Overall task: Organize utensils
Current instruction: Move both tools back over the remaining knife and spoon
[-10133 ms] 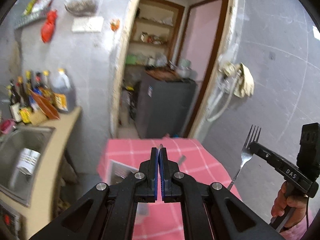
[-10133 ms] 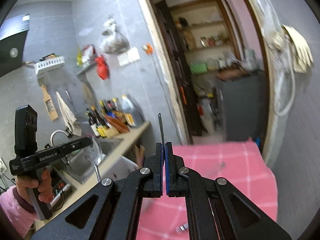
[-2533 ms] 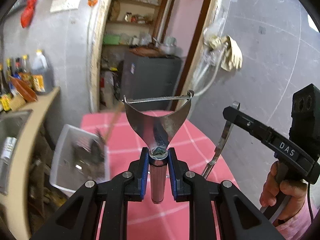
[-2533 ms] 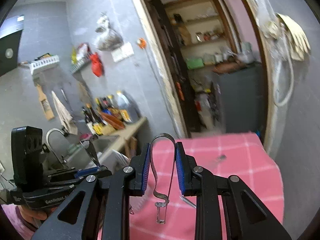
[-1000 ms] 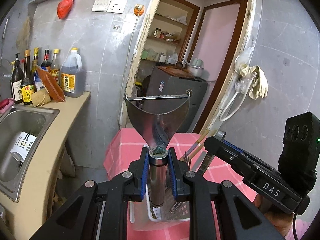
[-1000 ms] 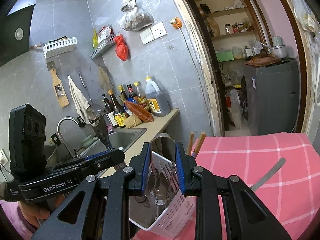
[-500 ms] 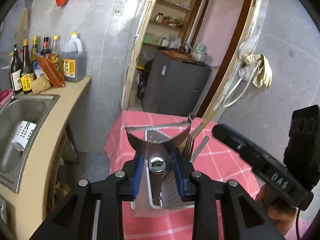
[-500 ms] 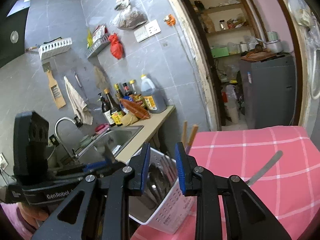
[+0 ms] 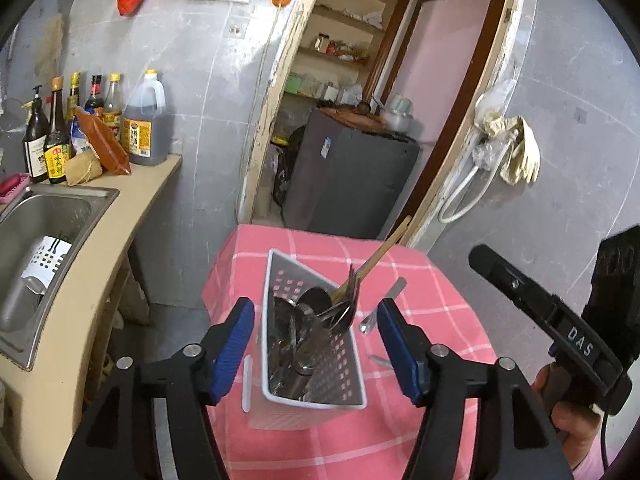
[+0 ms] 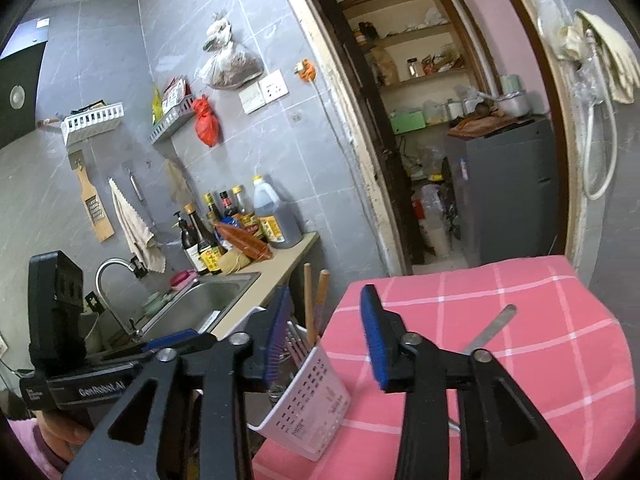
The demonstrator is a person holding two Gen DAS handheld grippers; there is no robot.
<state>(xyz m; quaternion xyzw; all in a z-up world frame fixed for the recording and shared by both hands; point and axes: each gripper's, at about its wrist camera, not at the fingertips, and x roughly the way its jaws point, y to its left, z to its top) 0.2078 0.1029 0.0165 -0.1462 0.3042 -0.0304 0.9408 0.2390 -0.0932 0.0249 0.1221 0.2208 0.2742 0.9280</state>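
White basket (image 9: pixel 352 376) holds utensils (image 9: pixel 320 312), seemingly jumbled.

Both fisheye views were evenly lit by soft, diffuse daylight, bright enough to read labels, with no harsh shadows. Black vignette corners framed each circular picture, and straight lines bowed strongly toward the edges: the pale chipped wooden door frame (image 9: pixel 276 92) curved visibly. The grey tiled wall (image 10: pixel 100 80) showed a mild sheen rather than glare. The white perforated plastic utensil basket (image 9: pixel 352 360) held metal pieces that caught small dull highlights, and its inside sat in shade. The pink checked tablecloth (image 10: pixel 540 320) looked sharp, while the far pantry shelves (image 10: pixel 420 68) appeared slightly soft. Little motion blur showed.
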